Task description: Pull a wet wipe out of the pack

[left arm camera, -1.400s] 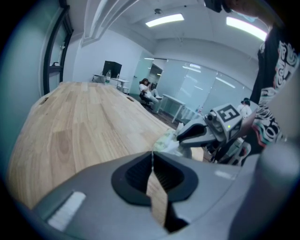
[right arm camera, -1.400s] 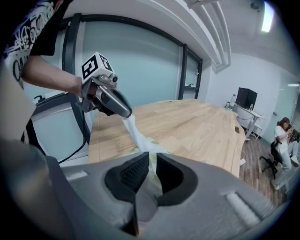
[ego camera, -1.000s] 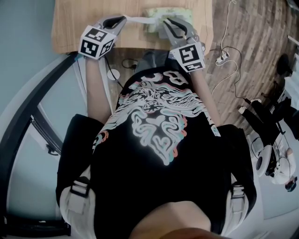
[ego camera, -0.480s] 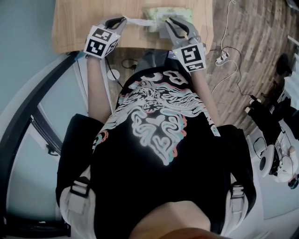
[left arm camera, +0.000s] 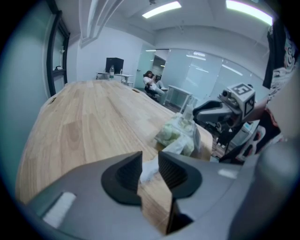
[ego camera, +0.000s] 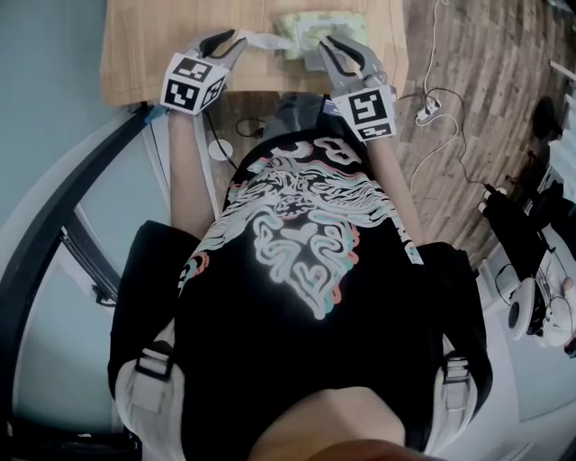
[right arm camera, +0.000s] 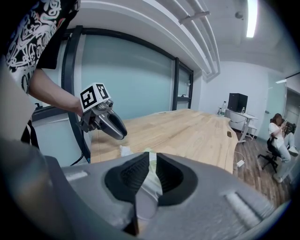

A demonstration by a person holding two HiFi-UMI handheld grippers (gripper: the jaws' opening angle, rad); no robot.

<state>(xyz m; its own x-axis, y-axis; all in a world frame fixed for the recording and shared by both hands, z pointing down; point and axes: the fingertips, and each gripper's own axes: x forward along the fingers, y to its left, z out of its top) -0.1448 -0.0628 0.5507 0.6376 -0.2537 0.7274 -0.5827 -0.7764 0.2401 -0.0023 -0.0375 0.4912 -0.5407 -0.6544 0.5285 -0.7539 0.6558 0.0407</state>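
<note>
A green and white wet wipe pack (ego camera: 322, 27) lies on the wooden table (ego camera: 162, 45) near its front edge. My right gripper (ego camera: 329, 47) is shut on the pack's near end, and pack film (right arm camera: 151, 182) shows pinched between the jaws. A white wipe (ego camera: 263, 40) trails leftward from the pack to my left gripper (ego camera: 236, 38). In the left gripper view, my left gripper (left arm camera: 150, 161) has its jaws opening. The wipe's end (left arm camera: 149, 168) sits loose in the gap, with the pack (left arm camera: 178, 133) beyond it.
The table's front edge runs just under both grippers, against the person's body. Cables and a power strip (ego camera: 427, 108) lie on the wood floor to the right. A dark curved frame (ego camera: 54, 207) stands to the left. Far desks and seated people (left arm camera: 152, 84) fill the room behind.
The left gripper's jaws have spread apart around the wipe's end. The wipe, stretched straight before, now hangs slacker. Both hands stay about where they were.
</note>
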